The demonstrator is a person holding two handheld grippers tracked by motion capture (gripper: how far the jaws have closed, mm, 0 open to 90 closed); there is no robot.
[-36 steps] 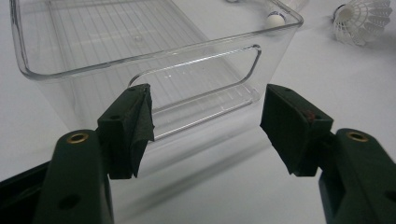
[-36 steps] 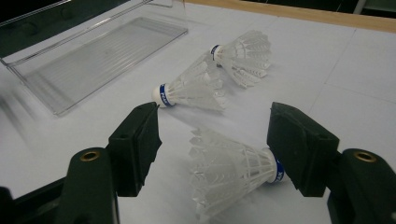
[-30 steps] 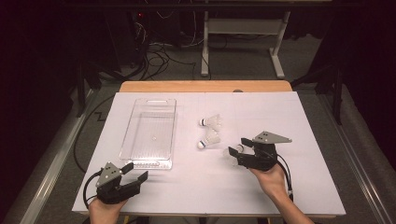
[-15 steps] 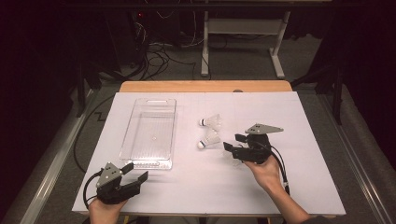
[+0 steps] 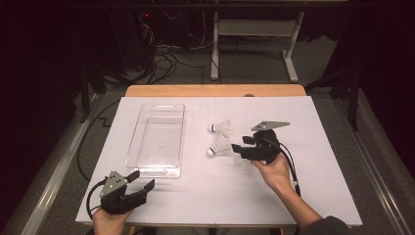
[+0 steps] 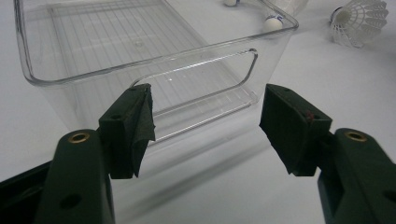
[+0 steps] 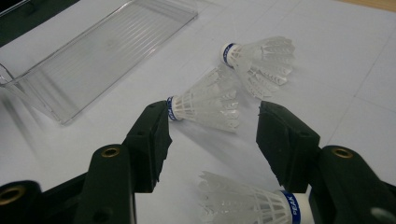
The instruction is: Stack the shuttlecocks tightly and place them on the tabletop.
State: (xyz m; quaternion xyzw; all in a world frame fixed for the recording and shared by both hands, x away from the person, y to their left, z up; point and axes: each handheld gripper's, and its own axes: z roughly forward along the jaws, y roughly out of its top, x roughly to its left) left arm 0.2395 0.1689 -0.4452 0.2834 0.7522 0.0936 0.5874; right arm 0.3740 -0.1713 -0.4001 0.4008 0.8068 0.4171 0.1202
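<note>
White-covered table (image 5: 313, 196) in a dark room, cables on the far floor. Clear tray (image 5: 157, 139) sat left of centre. Right gripper (image 5: 236, 150), jaws apart and just closing, nothing pinched, pointed left at the middle shuttlecock (image 5: 219, 147), lying crosswise, cork left. Left gripper (image 5: 142, 180) rested wide open near the tray, farther off.

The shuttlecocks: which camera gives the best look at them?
The right gripper view: three shuttlecocks lie close up, feathers and blue bands sharp. The high view shows them small. The left gripper view catches one at its top edge.
</note>
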